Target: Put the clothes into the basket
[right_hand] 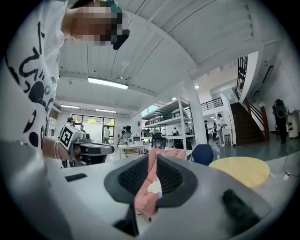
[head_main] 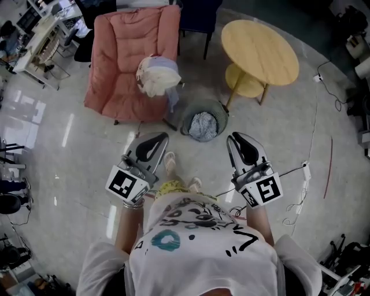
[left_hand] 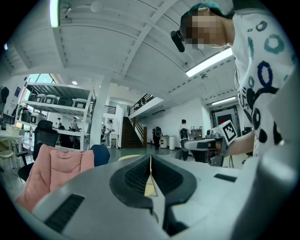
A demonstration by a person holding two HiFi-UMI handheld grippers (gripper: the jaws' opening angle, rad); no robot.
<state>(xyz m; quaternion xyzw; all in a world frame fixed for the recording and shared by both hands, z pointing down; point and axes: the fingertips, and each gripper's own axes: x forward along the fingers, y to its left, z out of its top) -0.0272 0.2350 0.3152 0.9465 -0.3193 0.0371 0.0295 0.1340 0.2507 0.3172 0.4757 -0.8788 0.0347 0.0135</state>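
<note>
The left gripper [head_main: 161, 139] is being held out level with its jaws pressed together and nothing between them. Through the sliver of a gap in the left gripper view, only something pale yellow far off is showing. The right gripper [head_main: 236, 139] is clenched too and holding nothing. The pink seen in its slit in the right gripper view is the armchair beyond, not a garment. That makes two grippers, both empty, and both are pointing roughly towards the one basket [head_main: 221, 113].

The basket is standing on the floor just ahead of the person's two sandalled feet [head_main: 169, 162], about midway between the two grippers' tips. One crumpled bluish-white cloth [head_main: 202, 126] is lying inside it.

Up and to the left of the basket, just beside it, one pink armchair [head_main: 124, 58] is standing. One heap of clothes [head_main: 157, 75], cream with a lavender piece hanging down, is sitting at the seat's front edge on the basket's side. I cannot count the pieces in it.

To the upper right of the basket, one round wooden table [head_main: 260, 49] is standing, its legs coming down near the basket's rim. Farther behind the basket, one dark blue chair [head_main: 199, 17] is showing between the armchair and the table.
</note>
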